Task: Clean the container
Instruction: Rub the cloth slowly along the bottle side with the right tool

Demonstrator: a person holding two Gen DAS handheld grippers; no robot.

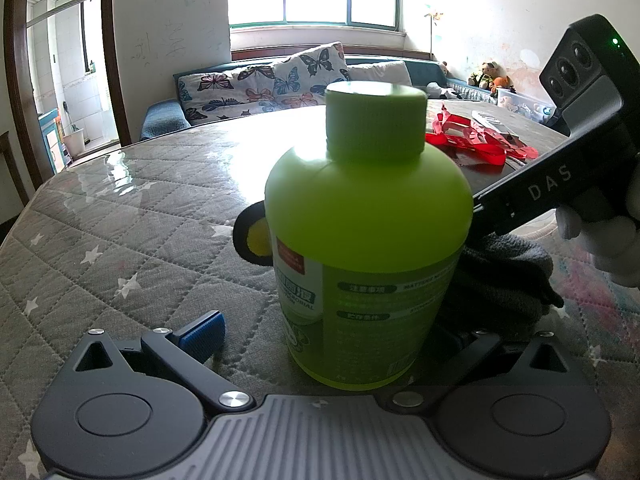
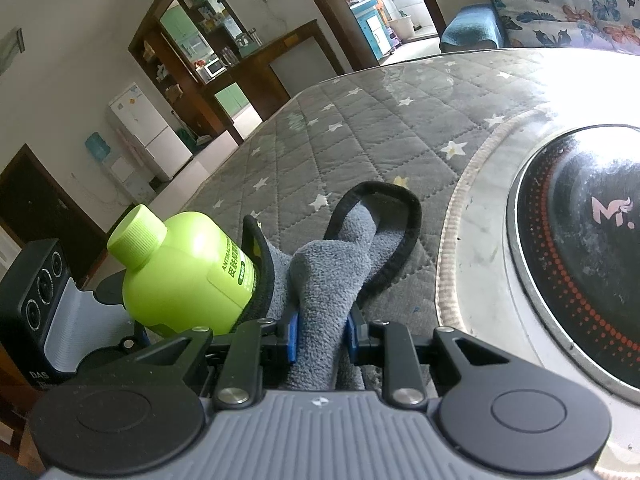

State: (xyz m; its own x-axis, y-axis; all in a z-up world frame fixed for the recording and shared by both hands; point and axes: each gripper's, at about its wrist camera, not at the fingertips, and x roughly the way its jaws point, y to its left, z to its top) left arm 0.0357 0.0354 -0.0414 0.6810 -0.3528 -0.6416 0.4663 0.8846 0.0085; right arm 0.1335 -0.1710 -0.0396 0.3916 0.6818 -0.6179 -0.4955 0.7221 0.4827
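L wrist view, nearest first: left gripper point(image 1: 320, 336) is spread wide, w/ one blue pad point(image 1: 202, 334) showing well clear of the green bottle point(image 1: 366, 240), not touching it; the other finger is hidden behind the bottle. Bottle stands upright on the quilted surface point(image 1: 120, 240) right between the fingers, cap on, label facing the cam. Just beside the bottle, on the far-right side, a grey cloth point(image 1: 504, 280) bunches against its lower body; a black-edged yellow bit of it pokes out behind the bottle on the other side. Right gripper's body comes in from the right above the cloth.

R wrist view: right gripper point(image 2: 320, 336) is pinching the grey cloth point(image 2: 320, 280) between its blue pads point(image 2: 292, 338). Green bottle point(image 2: 184, 276) sits immediately left of that gripper, cloth's black-trimmed edge pressed to its side. Beyond the bottle lies the quilted surface point(image 2: 360, 128); right of the cloth a round black cooktop point(image 2: 580, 240) is set in a pale ring.

Farther back from the bottle in L view: red ribbon point(image 1: 472, 140), then a sofa w/ butterfly cushions point(image 1: 280, 80).
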